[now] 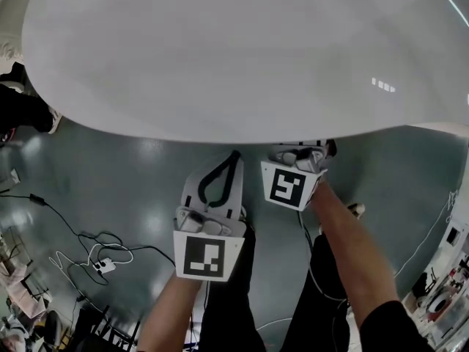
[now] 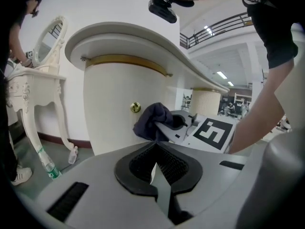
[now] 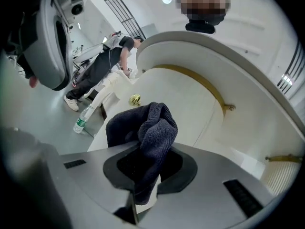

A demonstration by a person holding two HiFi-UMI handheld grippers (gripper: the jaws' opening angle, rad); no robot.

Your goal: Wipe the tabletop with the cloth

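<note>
Two jaw pairs, two states. In the right gripper view the right gripper [image 3: 147, 149] is clamped on a dark blue cloth [image 3: 155, 128], which bunches up above the pads and hangs a little below them. In the left gripper view the left gripper [image 2: 155, 149] has its tips pressed together with nothing between them; only the pale cabinet [image 2: 119, 104] shows through the loop of the pads.

From the head view, both forearms reach up from the bottom of the frame. The left gripper [image 1: 233, 156] points at the near rim of the white tabletop [image 1: 234, 50], its tips just at the edge. The right gripper [image 1: 300, 152] sits beside it, slightly further forward, with its front tucked under the rim, so the cloth is hidden in that view. The left gripper view does show it: the cloth [image 2: 152, 120] sticks out of the right gripper [image 2: 190, 125], close to a brass knob [image 2: 136, 108] on the cabinet front below the overhanging top.

Beyond the rim the tabletop spreads wide and bare, curving away on both sides. Below it lies grey-green floor [image 1: 110, 182] with loose cables [image 1: 88, 248] to the left. The gripper views add a white dressing table [image 2: 38, 80] with an oval mirror, a plastic bottle [image 2: 45, 161] on the floor near its leg, and a person [image 3: 102, 66] bent over further back.
</note>
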